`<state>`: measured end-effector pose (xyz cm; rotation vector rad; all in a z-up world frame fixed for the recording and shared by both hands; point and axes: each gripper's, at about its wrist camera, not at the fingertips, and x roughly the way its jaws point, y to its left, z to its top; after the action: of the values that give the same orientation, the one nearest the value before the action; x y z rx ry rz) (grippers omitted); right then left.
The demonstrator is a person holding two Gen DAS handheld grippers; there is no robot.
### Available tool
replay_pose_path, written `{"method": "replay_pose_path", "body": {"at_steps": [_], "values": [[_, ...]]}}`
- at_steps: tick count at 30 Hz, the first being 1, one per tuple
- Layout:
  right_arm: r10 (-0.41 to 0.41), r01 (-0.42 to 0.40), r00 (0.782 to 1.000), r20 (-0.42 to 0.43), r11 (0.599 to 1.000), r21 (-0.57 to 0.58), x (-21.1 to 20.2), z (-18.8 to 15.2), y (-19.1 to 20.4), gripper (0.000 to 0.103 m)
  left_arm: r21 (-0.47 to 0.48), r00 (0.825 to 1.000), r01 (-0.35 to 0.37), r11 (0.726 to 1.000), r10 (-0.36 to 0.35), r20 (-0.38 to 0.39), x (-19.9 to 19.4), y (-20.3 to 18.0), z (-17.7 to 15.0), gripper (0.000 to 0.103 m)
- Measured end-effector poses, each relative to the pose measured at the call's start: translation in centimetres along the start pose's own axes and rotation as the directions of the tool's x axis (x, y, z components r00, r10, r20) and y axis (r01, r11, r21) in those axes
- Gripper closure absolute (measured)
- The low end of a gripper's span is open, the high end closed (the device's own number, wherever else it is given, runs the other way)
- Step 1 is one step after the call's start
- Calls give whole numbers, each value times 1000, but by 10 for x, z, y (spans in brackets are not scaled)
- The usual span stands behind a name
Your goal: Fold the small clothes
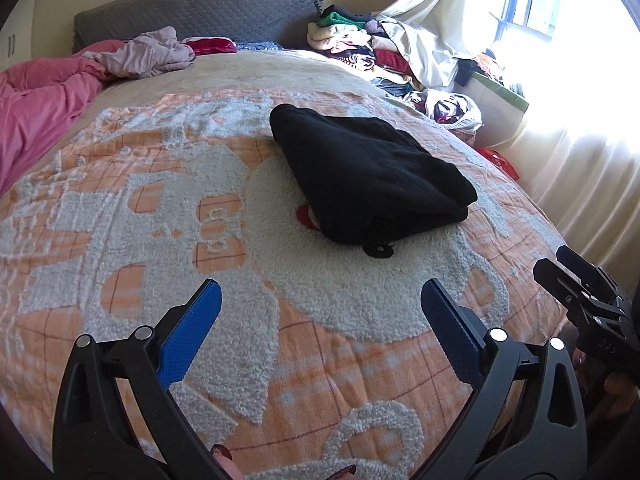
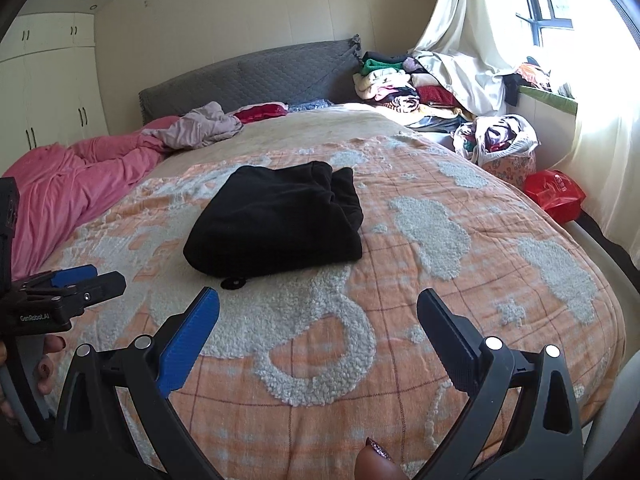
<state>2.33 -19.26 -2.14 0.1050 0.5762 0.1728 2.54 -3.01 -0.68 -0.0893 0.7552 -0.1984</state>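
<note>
A black garment (image 1: 368, 176) (image 2: 280, 220) lies folded into a compact bundle on the orange and white bedspread (image 1: 160, 240) (image 2: 460, 280). My left gripper (image 1: 320, 292) hangs open above the spread, short of the bundle, with nothing between its blue pads. My right gripper (image 2: 318, 300) is open too, a little nearer than the bundle's front edge, and holds nothing. The right gripper's black body (image 1: 588, 300) shows at the right edge of the left wrist view. The left gripper (image 2: 76, 284) shows at the left edge of the right wrist view.
A pink duvet (image 1: 36, 116) (image 2: 68, 184) and a mauve garment (image 1: 148, 56) (image 2: 200, 124) lie near the grey headboard (image 1: 200, 12). Piled clothes (image 1: 360, 44) (image 2: 400, 84), a full bag (image 2: 500, 140) and a red bag (image 2: 554, 192) stand by the curtained window.
</note>
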Motion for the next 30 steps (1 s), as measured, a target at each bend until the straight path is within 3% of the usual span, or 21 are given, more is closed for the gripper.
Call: {"method": "replay_pose_path", "body": {"at_steps": [14,30], "values": [[-44,44,999,2,999,-18,20,-16,5,4,-65,1000,-4,998,4,-6,9,22,-18,9],[-70,70,998,6,997,-42,26,-17,6,5,-59,999,-35,998,34,-25,12,23,-23,9]]}}
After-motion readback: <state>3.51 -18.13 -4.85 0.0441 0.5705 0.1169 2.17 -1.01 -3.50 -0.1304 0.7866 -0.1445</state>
